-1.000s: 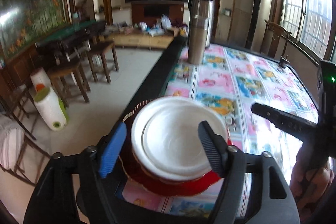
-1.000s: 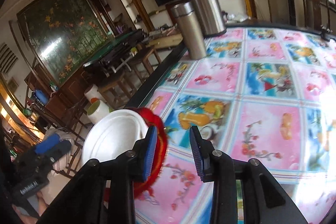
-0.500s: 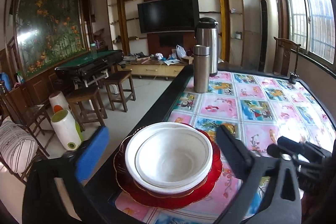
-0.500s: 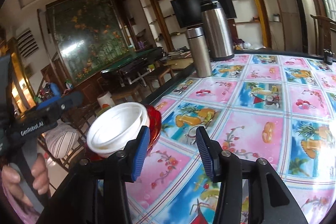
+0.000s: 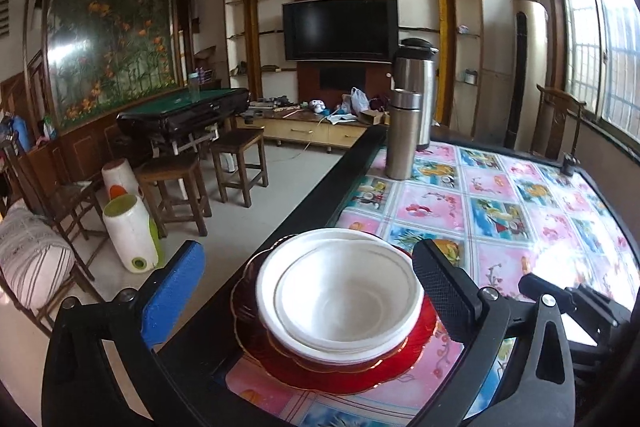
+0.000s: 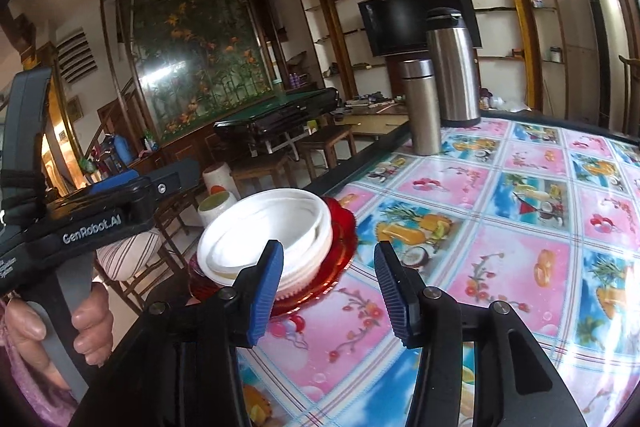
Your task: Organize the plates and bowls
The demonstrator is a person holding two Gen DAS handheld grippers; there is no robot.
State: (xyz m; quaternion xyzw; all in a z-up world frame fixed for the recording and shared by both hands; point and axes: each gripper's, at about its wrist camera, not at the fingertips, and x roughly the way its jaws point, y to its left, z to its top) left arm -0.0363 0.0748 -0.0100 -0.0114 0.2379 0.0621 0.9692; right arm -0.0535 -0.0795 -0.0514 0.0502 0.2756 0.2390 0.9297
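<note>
white bowls point(image 5: 340, 299) nested, ribbed outside, slightly askew | sit on red plate point(image 5: 408, 359) with scalloped gold rim, table point(image 6: 520, 267) near edge | left gripper point(image 5: 308, 287) spread wide, straddling stack, empty | right gripper point(image 6: 328, 283) spread, beside plate, empty

We see a table point(image 5: 532, 211) with a dark rim and a glossy cartoon-tile cloth; near its left edge sits a red plate point(image 5: 400, 363) bearing stacked white bowls point(image 5: 340, 299); farther back stand a steel flask point(image 5: 402, 135) and a taller thermos point(image 5: 418, 83).
</note>
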